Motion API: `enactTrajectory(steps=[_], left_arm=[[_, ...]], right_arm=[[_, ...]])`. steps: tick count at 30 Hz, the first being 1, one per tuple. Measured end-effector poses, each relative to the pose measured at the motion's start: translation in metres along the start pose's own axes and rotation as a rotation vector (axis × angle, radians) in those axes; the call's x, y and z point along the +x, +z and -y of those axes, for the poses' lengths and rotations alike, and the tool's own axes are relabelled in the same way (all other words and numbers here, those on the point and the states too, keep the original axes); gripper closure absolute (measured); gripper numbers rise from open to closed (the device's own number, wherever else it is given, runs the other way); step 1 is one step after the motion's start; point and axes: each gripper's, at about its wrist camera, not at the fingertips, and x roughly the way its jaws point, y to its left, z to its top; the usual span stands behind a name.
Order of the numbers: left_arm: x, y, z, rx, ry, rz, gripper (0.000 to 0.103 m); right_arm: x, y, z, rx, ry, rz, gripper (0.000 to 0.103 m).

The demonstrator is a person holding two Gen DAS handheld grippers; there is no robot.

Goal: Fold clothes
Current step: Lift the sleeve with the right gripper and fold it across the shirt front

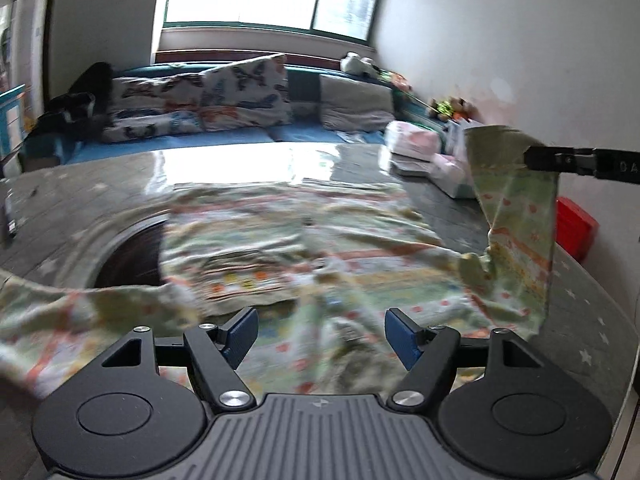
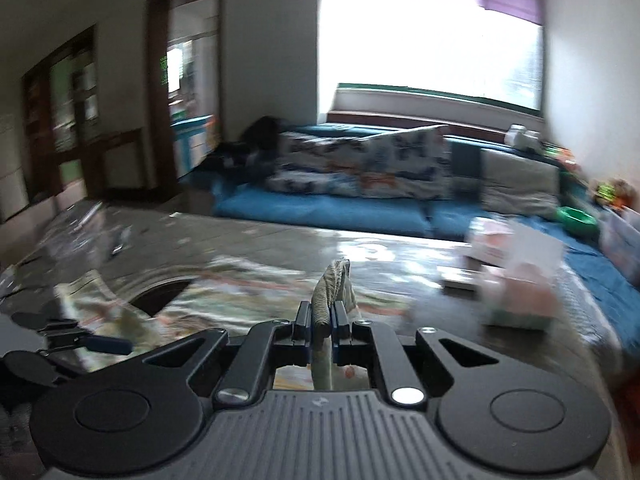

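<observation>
A pale green patterned garment lies spread and rumpled on the glossy grey table. My left gripper hovers just above its near part, open, with nothing between the blue pads. My right gripper is shut on the garment's ribbed cuff. From the left wrist view the right gripper holds a sleeve lifted above the table's right side, the cloth hanging down from it. The left gripper shows at the lower left of the right wrist view.
A round dark opening in the table is partly covered by the garment. Pink and white packets sit at the table's far right, a red box beside the wall. A blue sofa with pillows lies behind the table.
</observation>
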Motion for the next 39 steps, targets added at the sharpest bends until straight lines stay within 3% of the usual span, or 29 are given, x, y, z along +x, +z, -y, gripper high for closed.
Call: enactTrajectory(steps=[8,14,18,24,29,36,39], left_arm=[[-0.018,-0.012,-0.041,-0.087,0.053,0.014,0.030],[-0.024,-0.016,-0.060,-0.137,0.078,0.020,0.030],[-0.022,-0.016,-0.062,-0.144,0.083,0.013,0.030],[-0.017,-0.012,-0.056,-0.133,0.077,0.014,0.030],[-0.006,-0.011,-0.045,-0.113,0.054,-0.002,0.031],[0.020,-0.008,-0.029,-0.077,0.041,-0.047,0.047],[0.029,-0.007,-0.026,-0.073,0.051,-0.064,0.047]], right_arm=[[0.051,-0.003,-0.077,-0.114,0.139,-0.089,0.095],[0.073,-0.015,-0.108,-0.161,0.229,-0.149,0.094],[0.077,-0.020,-0.118,-0.172,0.282,-0.163,0.083],[0.065,-0.022,-0.095,-0.157,0.252,-0.159,0.082],[0.058,-0.044,-0.054,-0.144,0.156,-0.236,0.082],[0.049,-0.089,-0.007,-0.067,0.078,-0.333,0.082],[0.044,-0.098,0.003,-0.047,0.072,-0.338,0.082]])
